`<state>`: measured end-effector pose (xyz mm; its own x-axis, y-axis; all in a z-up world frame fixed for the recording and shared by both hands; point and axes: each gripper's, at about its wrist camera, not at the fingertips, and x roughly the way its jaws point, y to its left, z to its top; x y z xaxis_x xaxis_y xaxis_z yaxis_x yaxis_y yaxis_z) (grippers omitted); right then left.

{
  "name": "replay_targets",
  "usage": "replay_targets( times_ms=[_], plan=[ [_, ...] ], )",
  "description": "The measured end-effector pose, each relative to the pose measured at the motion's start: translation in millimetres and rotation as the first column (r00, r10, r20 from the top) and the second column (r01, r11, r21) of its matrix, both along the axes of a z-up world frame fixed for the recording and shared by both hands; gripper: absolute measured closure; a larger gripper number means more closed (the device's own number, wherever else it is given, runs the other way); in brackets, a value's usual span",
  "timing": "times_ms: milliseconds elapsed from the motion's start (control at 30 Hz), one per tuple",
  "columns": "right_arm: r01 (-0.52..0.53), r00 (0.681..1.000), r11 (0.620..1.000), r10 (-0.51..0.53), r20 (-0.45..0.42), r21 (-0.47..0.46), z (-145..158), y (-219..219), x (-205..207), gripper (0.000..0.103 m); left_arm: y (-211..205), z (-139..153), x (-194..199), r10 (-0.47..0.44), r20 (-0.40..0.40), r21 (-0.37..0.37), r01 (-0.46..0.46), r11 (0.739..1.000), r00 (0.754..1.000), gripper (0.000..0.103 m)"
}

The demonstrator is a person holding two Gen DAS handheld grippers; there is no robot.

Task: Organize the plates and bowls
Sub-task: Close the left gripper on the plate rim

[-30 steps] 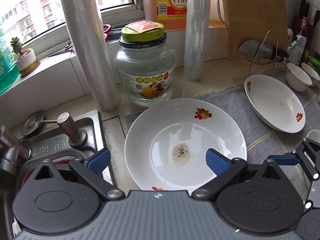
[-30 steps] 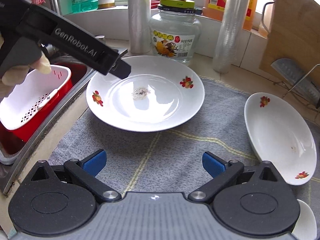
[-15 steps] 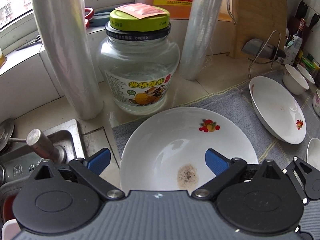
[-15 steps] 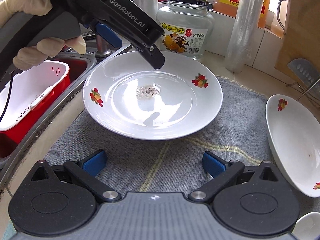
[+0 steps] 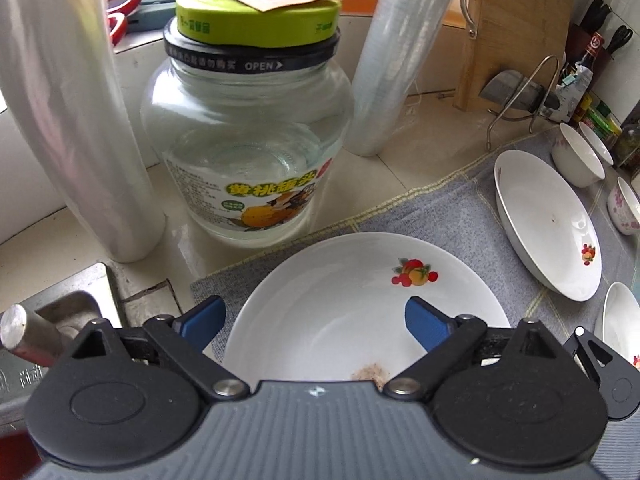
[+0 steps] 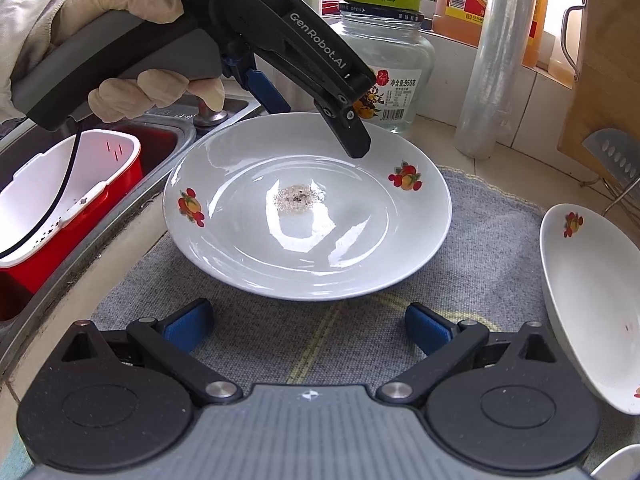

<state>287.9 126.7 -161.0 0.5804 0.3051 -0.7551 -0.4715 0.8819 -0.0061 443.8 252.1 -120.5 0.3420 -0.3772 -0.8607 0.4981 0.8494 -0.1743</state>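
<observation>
My left gripper point(image 6: 316, 112) is matte black, "GenRobot.AI" printed in pale letters along its arm, small screws near the tip, a blue pad showing behind. Its grey handle sits in my left hand point(image 6: 132, 56), which wears a thin cream glove under a pale sleeve point(image 6: 24, 28); a black cable point(image 6: 60, 184) drops from the grip. My right gripper point(image 6: 308, 326): ribbed grey body, two round black housings, silver pivot bolts, black linkage arms, blue-padded fingers point(image 6: 188, 326).

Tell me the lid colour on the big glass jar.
Lime green on the clear glass jar's lid; clearest in the left wrist view.
</observation>
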Motion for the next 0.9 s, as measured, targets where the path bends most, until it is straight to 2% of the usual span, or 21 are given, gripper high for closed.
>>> replay_targets(
  times_ms=[133,500,900],
  plan=[
    [-0.011,1.0,1.0,0.011,0.008,0.004,-0.4,1.4,3.4,0.0,-1.1,-3.0,7.2,-0.021,-0.034,0.001,0.021,1.0,0.999,0.021],
    [-0.019,0.999,1.0,0.018,0.032,0.017,-3.8,-1.9,13.3,0.0,-5.8,-4.7,20.1,-0.09,-0.093,-0.005,0.09,0.996,0.992,0.023],
    [-0.033,0.998,0.999,0.034,0.062,-0.006,-4.5,2.0,12.4,0.0,-12.1,-5.5,22.3,-0.131,-0.114,0.025,0.135,0.991,0.985,0.026]
  ],
)
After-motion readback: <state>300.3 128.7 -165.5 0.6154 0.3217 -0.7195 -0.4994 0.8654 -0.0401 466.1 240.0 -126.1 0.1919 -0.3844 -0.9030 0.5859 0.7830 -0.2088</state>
